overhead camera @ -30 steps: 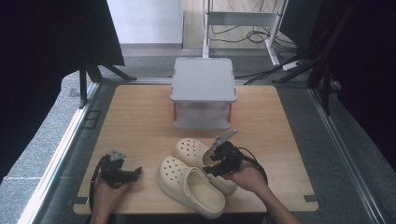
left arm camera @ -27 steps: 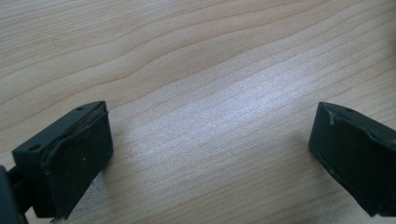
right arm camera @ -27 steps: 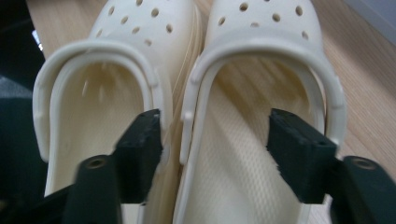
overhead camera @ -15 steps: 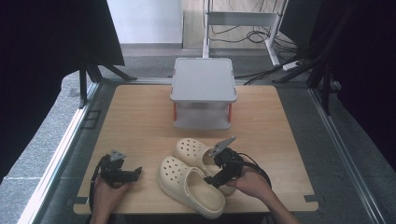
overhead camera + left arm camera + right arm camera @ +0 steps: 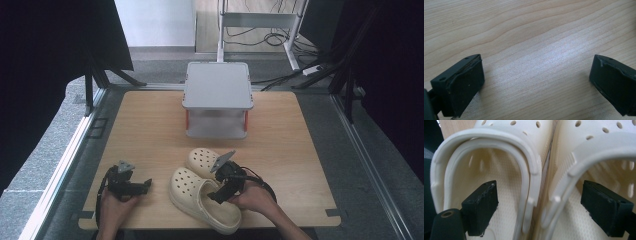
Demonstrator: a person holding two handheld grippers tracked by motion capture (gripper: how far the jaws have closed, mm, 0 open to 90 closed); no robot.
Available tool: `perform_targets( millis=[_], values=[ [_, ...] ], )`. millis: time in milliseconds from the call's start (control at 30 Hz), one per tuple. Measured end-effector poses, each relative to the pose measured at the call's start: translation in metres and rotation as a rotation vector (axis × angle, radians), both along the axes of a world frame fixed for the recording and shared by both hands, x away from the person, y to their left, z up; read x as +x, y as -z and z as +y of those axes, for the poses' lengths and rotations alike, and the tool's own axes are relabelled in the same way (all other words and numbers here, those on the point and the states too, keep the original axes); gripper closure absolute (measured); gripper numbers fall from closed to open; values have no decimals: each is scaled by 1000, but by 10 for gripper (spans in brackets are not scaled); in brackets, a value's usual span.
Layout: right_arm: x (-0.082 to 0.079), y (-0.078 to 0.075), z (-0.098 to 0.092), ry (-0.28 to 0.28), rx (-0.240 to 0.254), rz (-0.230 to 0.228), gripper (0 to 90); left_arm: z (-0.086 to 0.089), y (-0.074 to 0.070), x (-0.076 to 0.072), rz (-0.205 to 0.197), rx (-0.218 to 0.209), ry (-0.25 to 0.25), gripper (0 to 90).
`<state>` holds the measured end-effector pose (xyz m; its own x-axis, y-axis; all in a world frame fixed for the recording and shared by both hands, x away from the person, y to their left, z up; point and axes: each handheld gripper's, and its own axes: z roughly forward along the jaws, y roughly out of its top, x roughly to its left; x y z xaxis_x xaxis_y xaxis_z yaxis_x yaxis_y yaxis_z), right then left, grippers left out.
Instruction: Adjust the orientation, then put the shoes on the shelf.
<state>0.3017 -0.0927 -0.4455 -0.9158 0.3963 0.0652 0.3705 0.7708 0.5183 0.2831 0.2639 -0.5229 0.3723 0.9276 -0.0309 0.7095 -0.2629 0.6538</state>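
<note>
The two cream clogs (image 5: 202, 192) are laid side by side at the near edge of the wooden table (image 5: 150, 130), and the right gripper (image 5: 541, 207), jaws just opened wide, is lowered with one jaw inside each clog so both inner walls can be pinched together, while the left gripper (image 5: 536, 82) is kept open over bare wood.

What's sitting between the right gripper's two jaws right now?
In the right gripper view, the right gripper is open and straddles the adjoining inner walls of both clogs: one jaw inside the left clog, the other inside the right clog.
</note>
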Motion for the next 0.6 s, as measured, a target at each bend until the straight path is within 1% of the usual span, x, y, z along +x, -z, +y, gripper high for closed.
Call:
perform_targets(
  millis=[200,300,467,500,567,600],
  values=[
    [2,5,8,4,-10,7,174,0,0,0,-1,-2,-1,0],
    [2,7,11,9,-10,2,230,0,0,0,-1,-2,-1,0],
    [3,9,19,30,-32,-20,404,0,0,0,-1,-2,-1,0],
    [3,9,19,29,-33,-19,425,0,0,0,-1,-2,-1,0],
    [4,9,20,42,-51,-32,509,0,0,0,0,0,0,0],
    [5,9,20,48,-56,-38,532,0,0,0,-1,-2,-1,0]
  ],
)
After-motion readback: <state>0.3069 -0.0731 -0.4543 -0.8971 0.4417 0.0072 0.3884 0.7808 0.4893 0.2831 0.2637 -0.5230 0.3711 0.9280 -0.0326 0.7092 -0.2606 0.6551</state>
